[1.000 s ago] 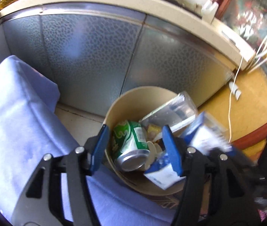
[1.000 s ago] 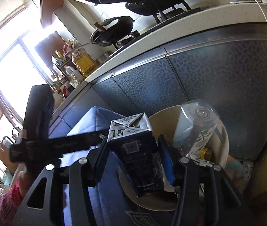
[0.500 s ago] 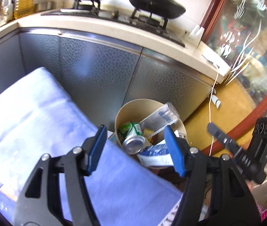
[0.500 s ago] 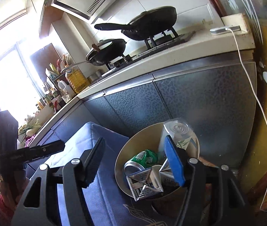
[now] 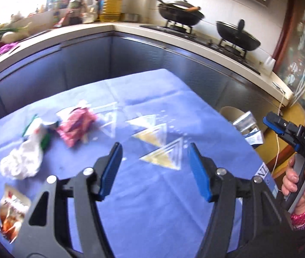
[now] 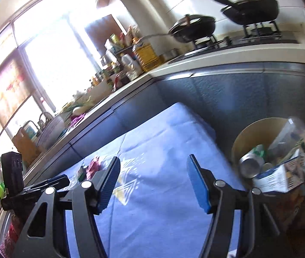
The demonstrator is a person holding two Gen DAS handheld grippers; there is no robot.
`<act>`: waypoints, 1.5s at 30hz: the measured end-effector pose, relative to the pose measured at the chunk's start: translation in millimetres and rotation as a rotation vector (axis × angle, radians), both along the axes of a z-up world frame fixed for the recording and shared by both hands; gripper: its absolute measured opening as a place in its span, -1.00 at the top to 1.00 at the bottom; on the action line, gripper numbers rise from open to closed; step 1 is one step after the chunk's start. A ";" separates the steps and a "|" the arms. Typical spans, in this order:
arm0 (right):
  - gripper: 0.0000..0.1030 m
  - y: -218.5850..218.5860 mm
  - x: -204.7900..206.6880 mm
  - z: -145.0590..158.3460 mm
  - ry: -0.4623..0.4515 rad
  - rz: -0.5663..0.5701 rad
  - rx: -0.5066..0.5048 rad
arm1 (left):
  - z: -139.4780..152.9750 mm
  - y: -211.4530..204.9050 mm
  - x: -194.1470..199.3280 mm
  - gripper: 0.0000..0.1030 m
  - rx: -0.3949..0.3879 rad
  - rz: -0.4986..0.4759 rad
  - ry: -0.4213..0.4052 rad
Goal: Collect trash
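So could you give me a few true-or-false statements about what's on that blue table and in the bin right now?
1. Both grippers, left gripper and right gripper, are open and empty. True.
2. The crumpled white tissue is already in the bin. False: it lies on the blue tablecloth.
3. A green can lies in the bin. True.
4. The pink wrapper is clamped in the left gripper. False: it lies on the cloth, apart from the gripper.

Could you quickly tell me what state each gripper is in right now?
Left gripper: open, holding nothing, above the blue tablecloth.
Right gripper: open, holding nothing, beside the trash bin.
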State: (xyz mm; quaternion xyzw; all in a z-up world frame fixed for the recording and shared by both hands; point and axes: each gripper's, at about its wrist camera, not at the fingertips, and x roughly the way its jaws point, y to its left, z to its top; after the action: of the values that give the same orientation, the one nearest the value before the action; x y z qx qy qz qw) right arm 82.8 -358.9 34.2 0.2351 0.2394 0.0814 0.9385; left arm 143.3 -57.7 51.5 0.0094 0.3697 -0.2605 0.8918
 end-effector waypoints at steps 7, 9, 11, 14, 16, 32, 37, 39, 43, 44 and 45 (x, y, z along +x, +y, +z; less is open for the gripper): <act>-0.14 120.2 40.2 -7.9 0.072 0.239 -0.061 | -8.9 135.8 -29.8 -0.18 0.031 0.233 -0.022; -0.11 148.0 47.3 -8.9 0.083 0.294 -0.087 | -11.2 167.8 -37.1 -0.18 0.019 0.288 -0.020; -0.07 171.4 54.9 -7.9 0.094 0.340 -0.112 | -15.9 195.5 -42.8 -0.18 0.002 0.343 -0.011; -0.02 200.0 65.0 -8.3 0.114 0.392 -0.137 | -25.5 226.5 -48.1 -0.18 -0.020 0.403 0.004; -0.01 216.8 70.9 -10.1 0.130 0.417 -0.143 | -31.6 239.6 -48.7 -0.18 -0.038 0.425 0.021; 0.27 314.6 184.7 -59.7 0.412 0.518 0.060 | -84.3 259.9 -28.1 -0.11 -0.066 0.501 0.162; 0.94 321.7 197.2 -77.0 0.479 0.539 0.126 | -92.9 259.5 -20.7 0.47 -0.123 0.506 0.202; 0.97 317.9 186.6 -71.3 0.447 0.548 0.113 | -89.5 255.1 -22.1 0.80 -0.126 0.494 0.188; 0.97 300.2 160.1 -54.7 0.373 0.548 0.102 | -79.4 245.0 -26.2 0.93 -0.133 0.466 0.164; 0.97 293.0 152.6 -50.6 0.353 0.542 0.108 | -77.4 242.7 -27.3 0.93 -0.133 0.457 0.163; 0.97 282.5 143.2 -46.0 0.329 0.530 0.115 | -74.7 239.7 -28.9 0.93 -0.129 0.451 0.157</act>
State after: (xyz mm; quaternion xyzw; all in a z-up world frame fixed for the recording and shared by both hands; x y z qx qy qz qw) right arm 226.0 -76.4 -11.9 0.2270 0.4360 0.2976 0.8184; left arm 114.4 182.0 -23.2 -0.1506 0.4133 -0.0780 0.8946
